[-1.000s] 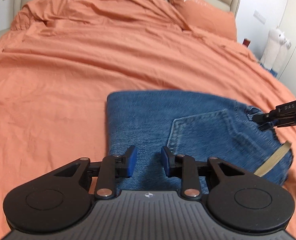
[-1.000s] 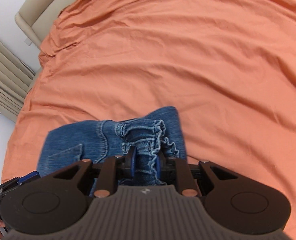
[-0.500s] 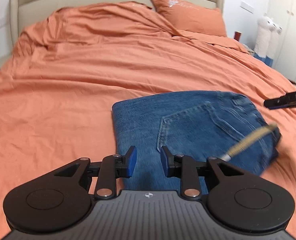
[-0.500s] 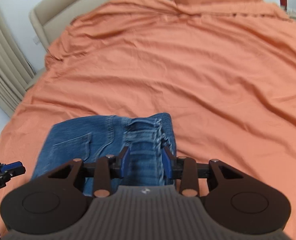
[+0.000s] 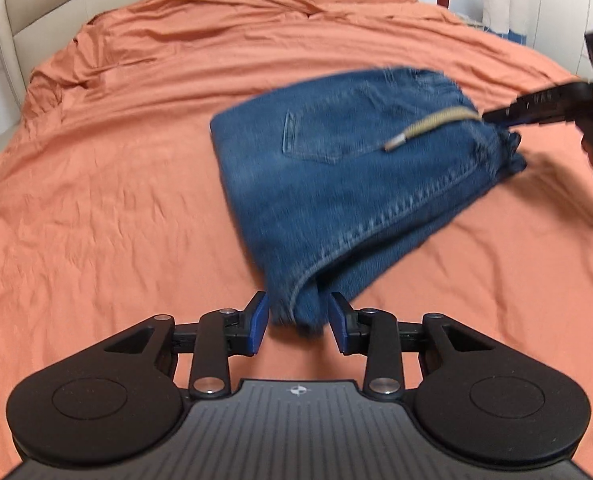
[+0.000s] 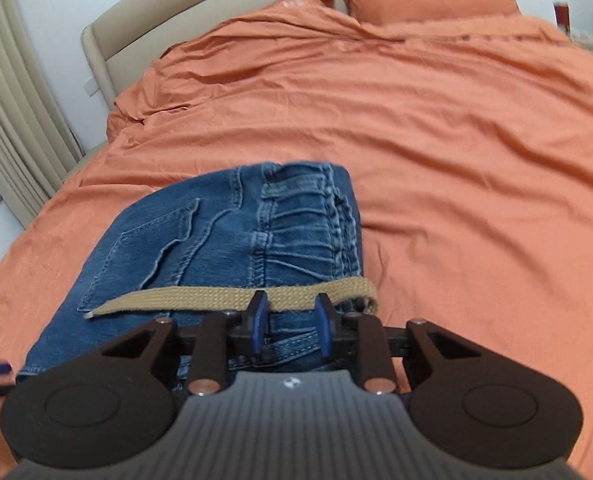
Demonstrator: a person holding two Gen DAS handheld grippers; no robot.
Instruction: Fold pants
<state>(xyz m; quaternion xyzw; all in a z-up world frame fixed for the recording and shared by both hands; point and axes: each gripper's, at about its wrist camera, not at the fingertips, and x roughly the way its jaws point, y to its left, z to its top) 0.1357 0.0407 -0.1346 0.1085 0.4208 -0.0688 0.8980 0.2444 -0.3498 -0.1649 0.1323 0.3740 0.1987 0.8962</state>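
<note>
folded jeans lie on orange bedsheet, looks like final tidy. left gripper jaws just opened, apart round the folded corner, not pressing. right gripper jaws just closing over waistband by tan belt; grip unclear. next: let go, back off w/o dragging denim.

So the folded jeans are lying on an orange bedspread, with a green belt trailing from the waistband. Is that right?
Not quite: the belt is tan, not green. The right wrist view shows it clearly, a woven khaki strap lying across the folded jeans. The rest holds: they lie on the orange bedspread.
</note>
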